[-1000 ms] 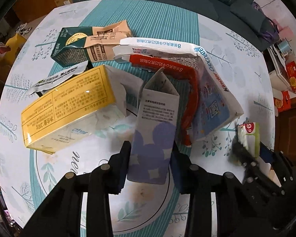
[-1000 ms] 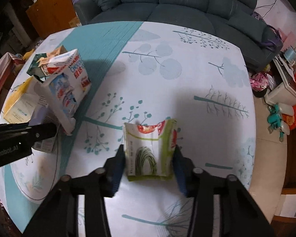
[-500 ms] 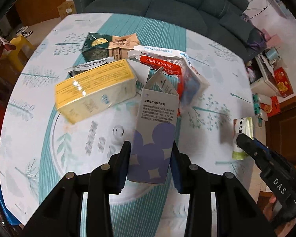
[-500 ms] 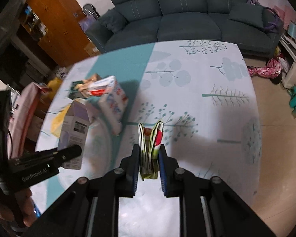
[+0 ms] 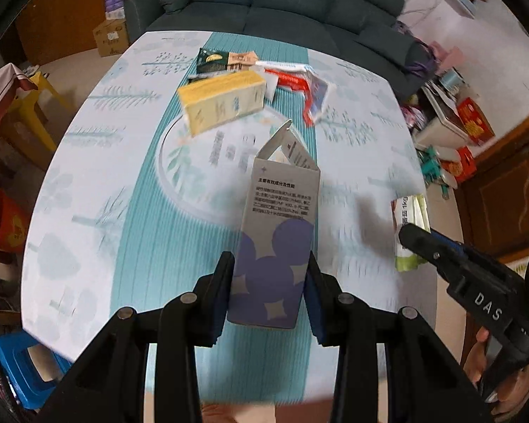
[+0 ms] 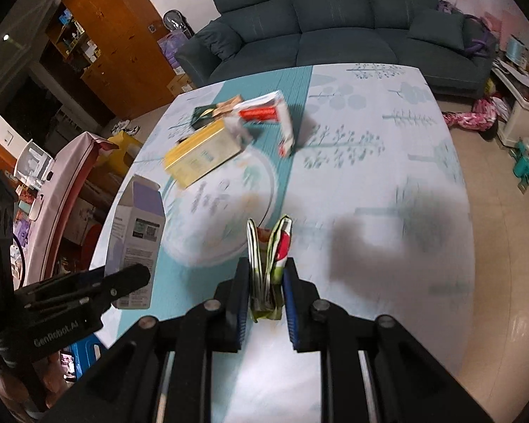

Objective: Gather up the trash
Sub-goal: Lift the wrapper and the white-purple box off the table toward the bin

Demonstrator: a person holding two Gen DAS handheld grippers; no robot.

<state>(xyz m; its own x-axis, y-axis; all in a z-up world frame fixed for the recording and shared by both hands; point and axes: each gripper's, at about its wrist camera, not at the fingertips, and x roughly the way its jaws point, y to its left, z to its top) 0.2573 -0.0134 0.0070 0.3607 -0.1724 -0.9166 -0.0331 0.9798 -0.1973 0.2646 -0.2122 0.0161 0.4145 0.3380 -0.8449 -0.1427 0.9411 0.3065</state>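
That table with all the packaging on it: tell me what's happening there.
A person is clearing trash with a gripper in each hand. The left gripper is clamped on a grey-and-purple carton; the right gripper has just closed on a squashed green-and-white wrapper. Both are held above the table. A yellow box, a dark green carton and a red-and-white bag remain on it.

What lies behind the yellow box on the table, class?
Behind the yellow box lie a dark green carton and a red-and-white packet, both partly covered by it. Whatever sits lower between them is hidden.
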